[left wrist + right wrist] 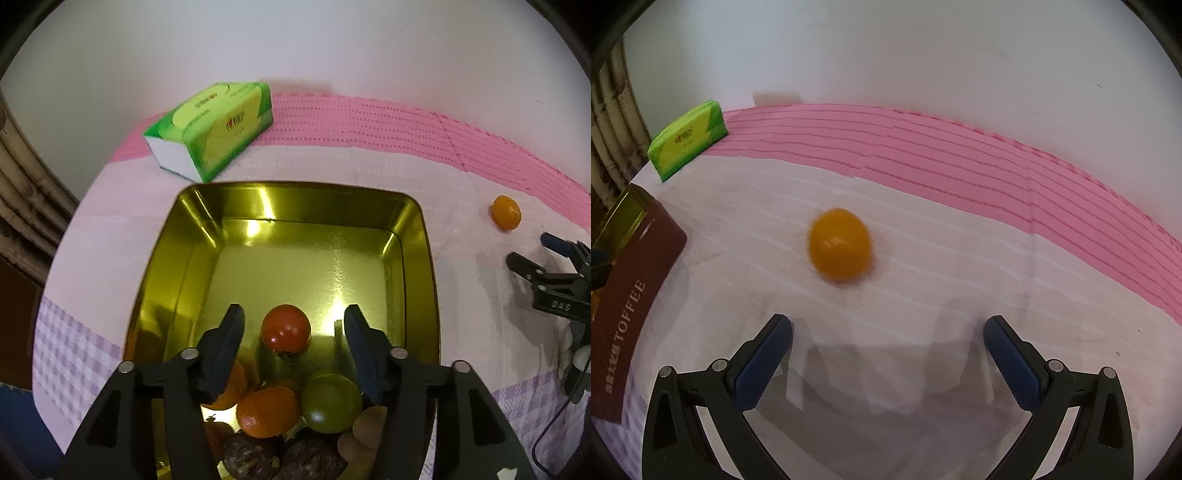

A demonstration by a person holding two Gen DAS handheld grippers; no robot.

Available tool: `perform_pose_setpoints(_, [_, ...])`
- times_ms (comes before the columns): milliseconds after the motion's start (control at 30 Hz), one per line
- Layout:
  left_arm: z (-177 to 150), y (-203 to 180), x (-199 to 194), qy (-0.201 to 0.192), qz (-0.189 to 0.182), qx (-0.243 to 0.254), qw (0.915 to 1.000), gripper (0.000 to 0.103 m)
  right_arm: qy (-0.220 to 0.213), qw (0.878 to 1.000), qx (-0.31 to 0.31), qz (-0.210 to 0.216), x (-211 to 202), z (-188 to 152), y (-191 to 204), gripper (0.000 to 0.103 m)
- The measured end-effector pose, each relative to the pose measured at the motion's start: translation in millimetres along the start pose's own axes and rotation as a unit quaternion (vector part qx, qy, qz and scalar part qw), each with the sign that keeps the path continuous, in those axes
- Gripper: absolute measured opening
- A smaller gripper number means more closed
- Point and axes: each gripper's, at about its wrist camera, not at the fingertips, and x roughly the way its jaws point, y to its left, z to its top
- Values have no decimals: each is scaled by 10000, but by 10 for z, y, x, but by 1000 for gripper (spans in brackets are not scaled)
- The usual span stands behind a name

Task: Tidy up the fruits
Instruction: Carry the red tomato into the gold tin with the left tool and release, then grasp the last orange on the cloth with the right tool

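Red and glossy, a small tomato-like fruit (286, 328) lies on the floor of the gold tin (236, 206), directly between the blue pads of the left tongs (291, 325) yet touching neither one. The left tongs stand released, their pads apart on either side of the fruit with a clear gap to each.

Nearer the camera than those pads, heaped at the tin's near end, sit an orange mandarin (267, 411), a green round fruit (331, 402), a second orange fruit (231, 387) half hidden behind the left pad, two dark wrinkled fruits (280, 459) and some pale brown ones (369, 422). The far half of the tin, beyond the tongs, is bare shiny metal.

Beyond the tin and to the left of the left tongs lies a green tissue pack (214, 129), on the bench (332, 162) under its pale cloth with a pink band along the wall.

Well off to the right of the left tongs, one loose orange fruit (839, 245) rests on the cloth. It lies ahead of the right tongs (888, 328), a little left of their centre line and outside the reach of the pads. The right tongs are spread wide with nothing between them. To their left is the tin's dark red outer side, lettered TOFFEE.
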Motion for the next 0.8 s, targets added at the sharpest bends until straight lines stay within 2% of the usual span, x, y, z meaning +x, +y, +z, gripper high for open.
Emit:
perform_pose_setpoints(233, [-77,81,-155,-121,35,2,9999,62,-32,10000,-10,-5,108,166,169,100])
perform_pose_setpoints(300, [-124,126,-187,-119,40,-48,9999,62,-115,9999,20,-29,102,204,203,92])
perform_pose_setpoints(367, [-172,179,-214,-89,21,-120,9999,63,-181,9998,5,-28,100,247,237,76])
perform_pose_setpoints(533, [-262,291,-271,-83,75,-292,9995,67,-228,9997,-19,-10,106,300,297,62])
perform_pose_setpoints(700, [-341,365,-305,-35,143,-378,9992,71,-255,9997,-21,-1,91,312,305,39])
perform_pose_setpoints(800, [-383,388,-325,-31,172,-403,9990,72,-226,9997,-39,11,78,309,305,37])
